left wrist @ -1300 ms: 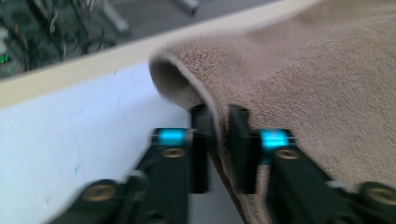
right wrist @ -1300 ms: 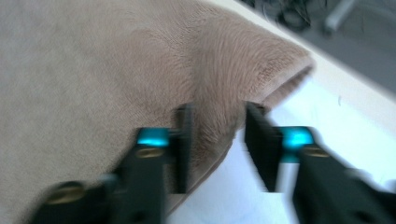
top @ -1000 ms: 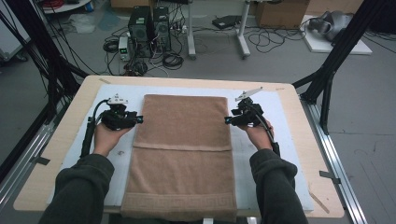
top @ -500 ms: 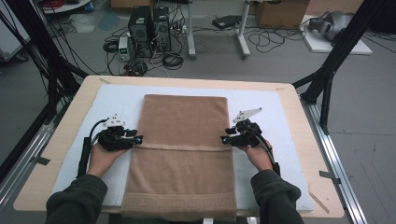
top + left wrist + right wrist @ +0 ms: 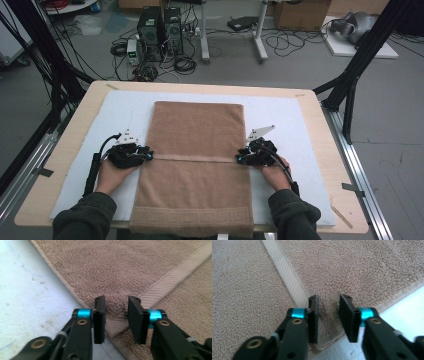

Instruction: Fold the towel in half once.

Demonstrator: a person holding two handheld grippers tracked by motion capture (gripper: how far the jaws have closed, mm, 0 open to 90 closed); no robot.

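Left gripper view, towel (image 5: 140,270) corner between parted fingers (image 5: 99,315), unclamped.

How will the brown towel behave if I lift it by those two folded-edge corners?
The towel will probably sag between the left tool and right tool: it is soft terry lying limp. The folded-over layer may peel open. The looped pile should resist slipping.

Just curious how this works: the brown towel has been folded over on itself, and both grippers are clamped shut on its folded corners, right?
Not quite. The towel is folded over, but both gripper views show the left gripper and right gripper open, jaws apart around the corners.
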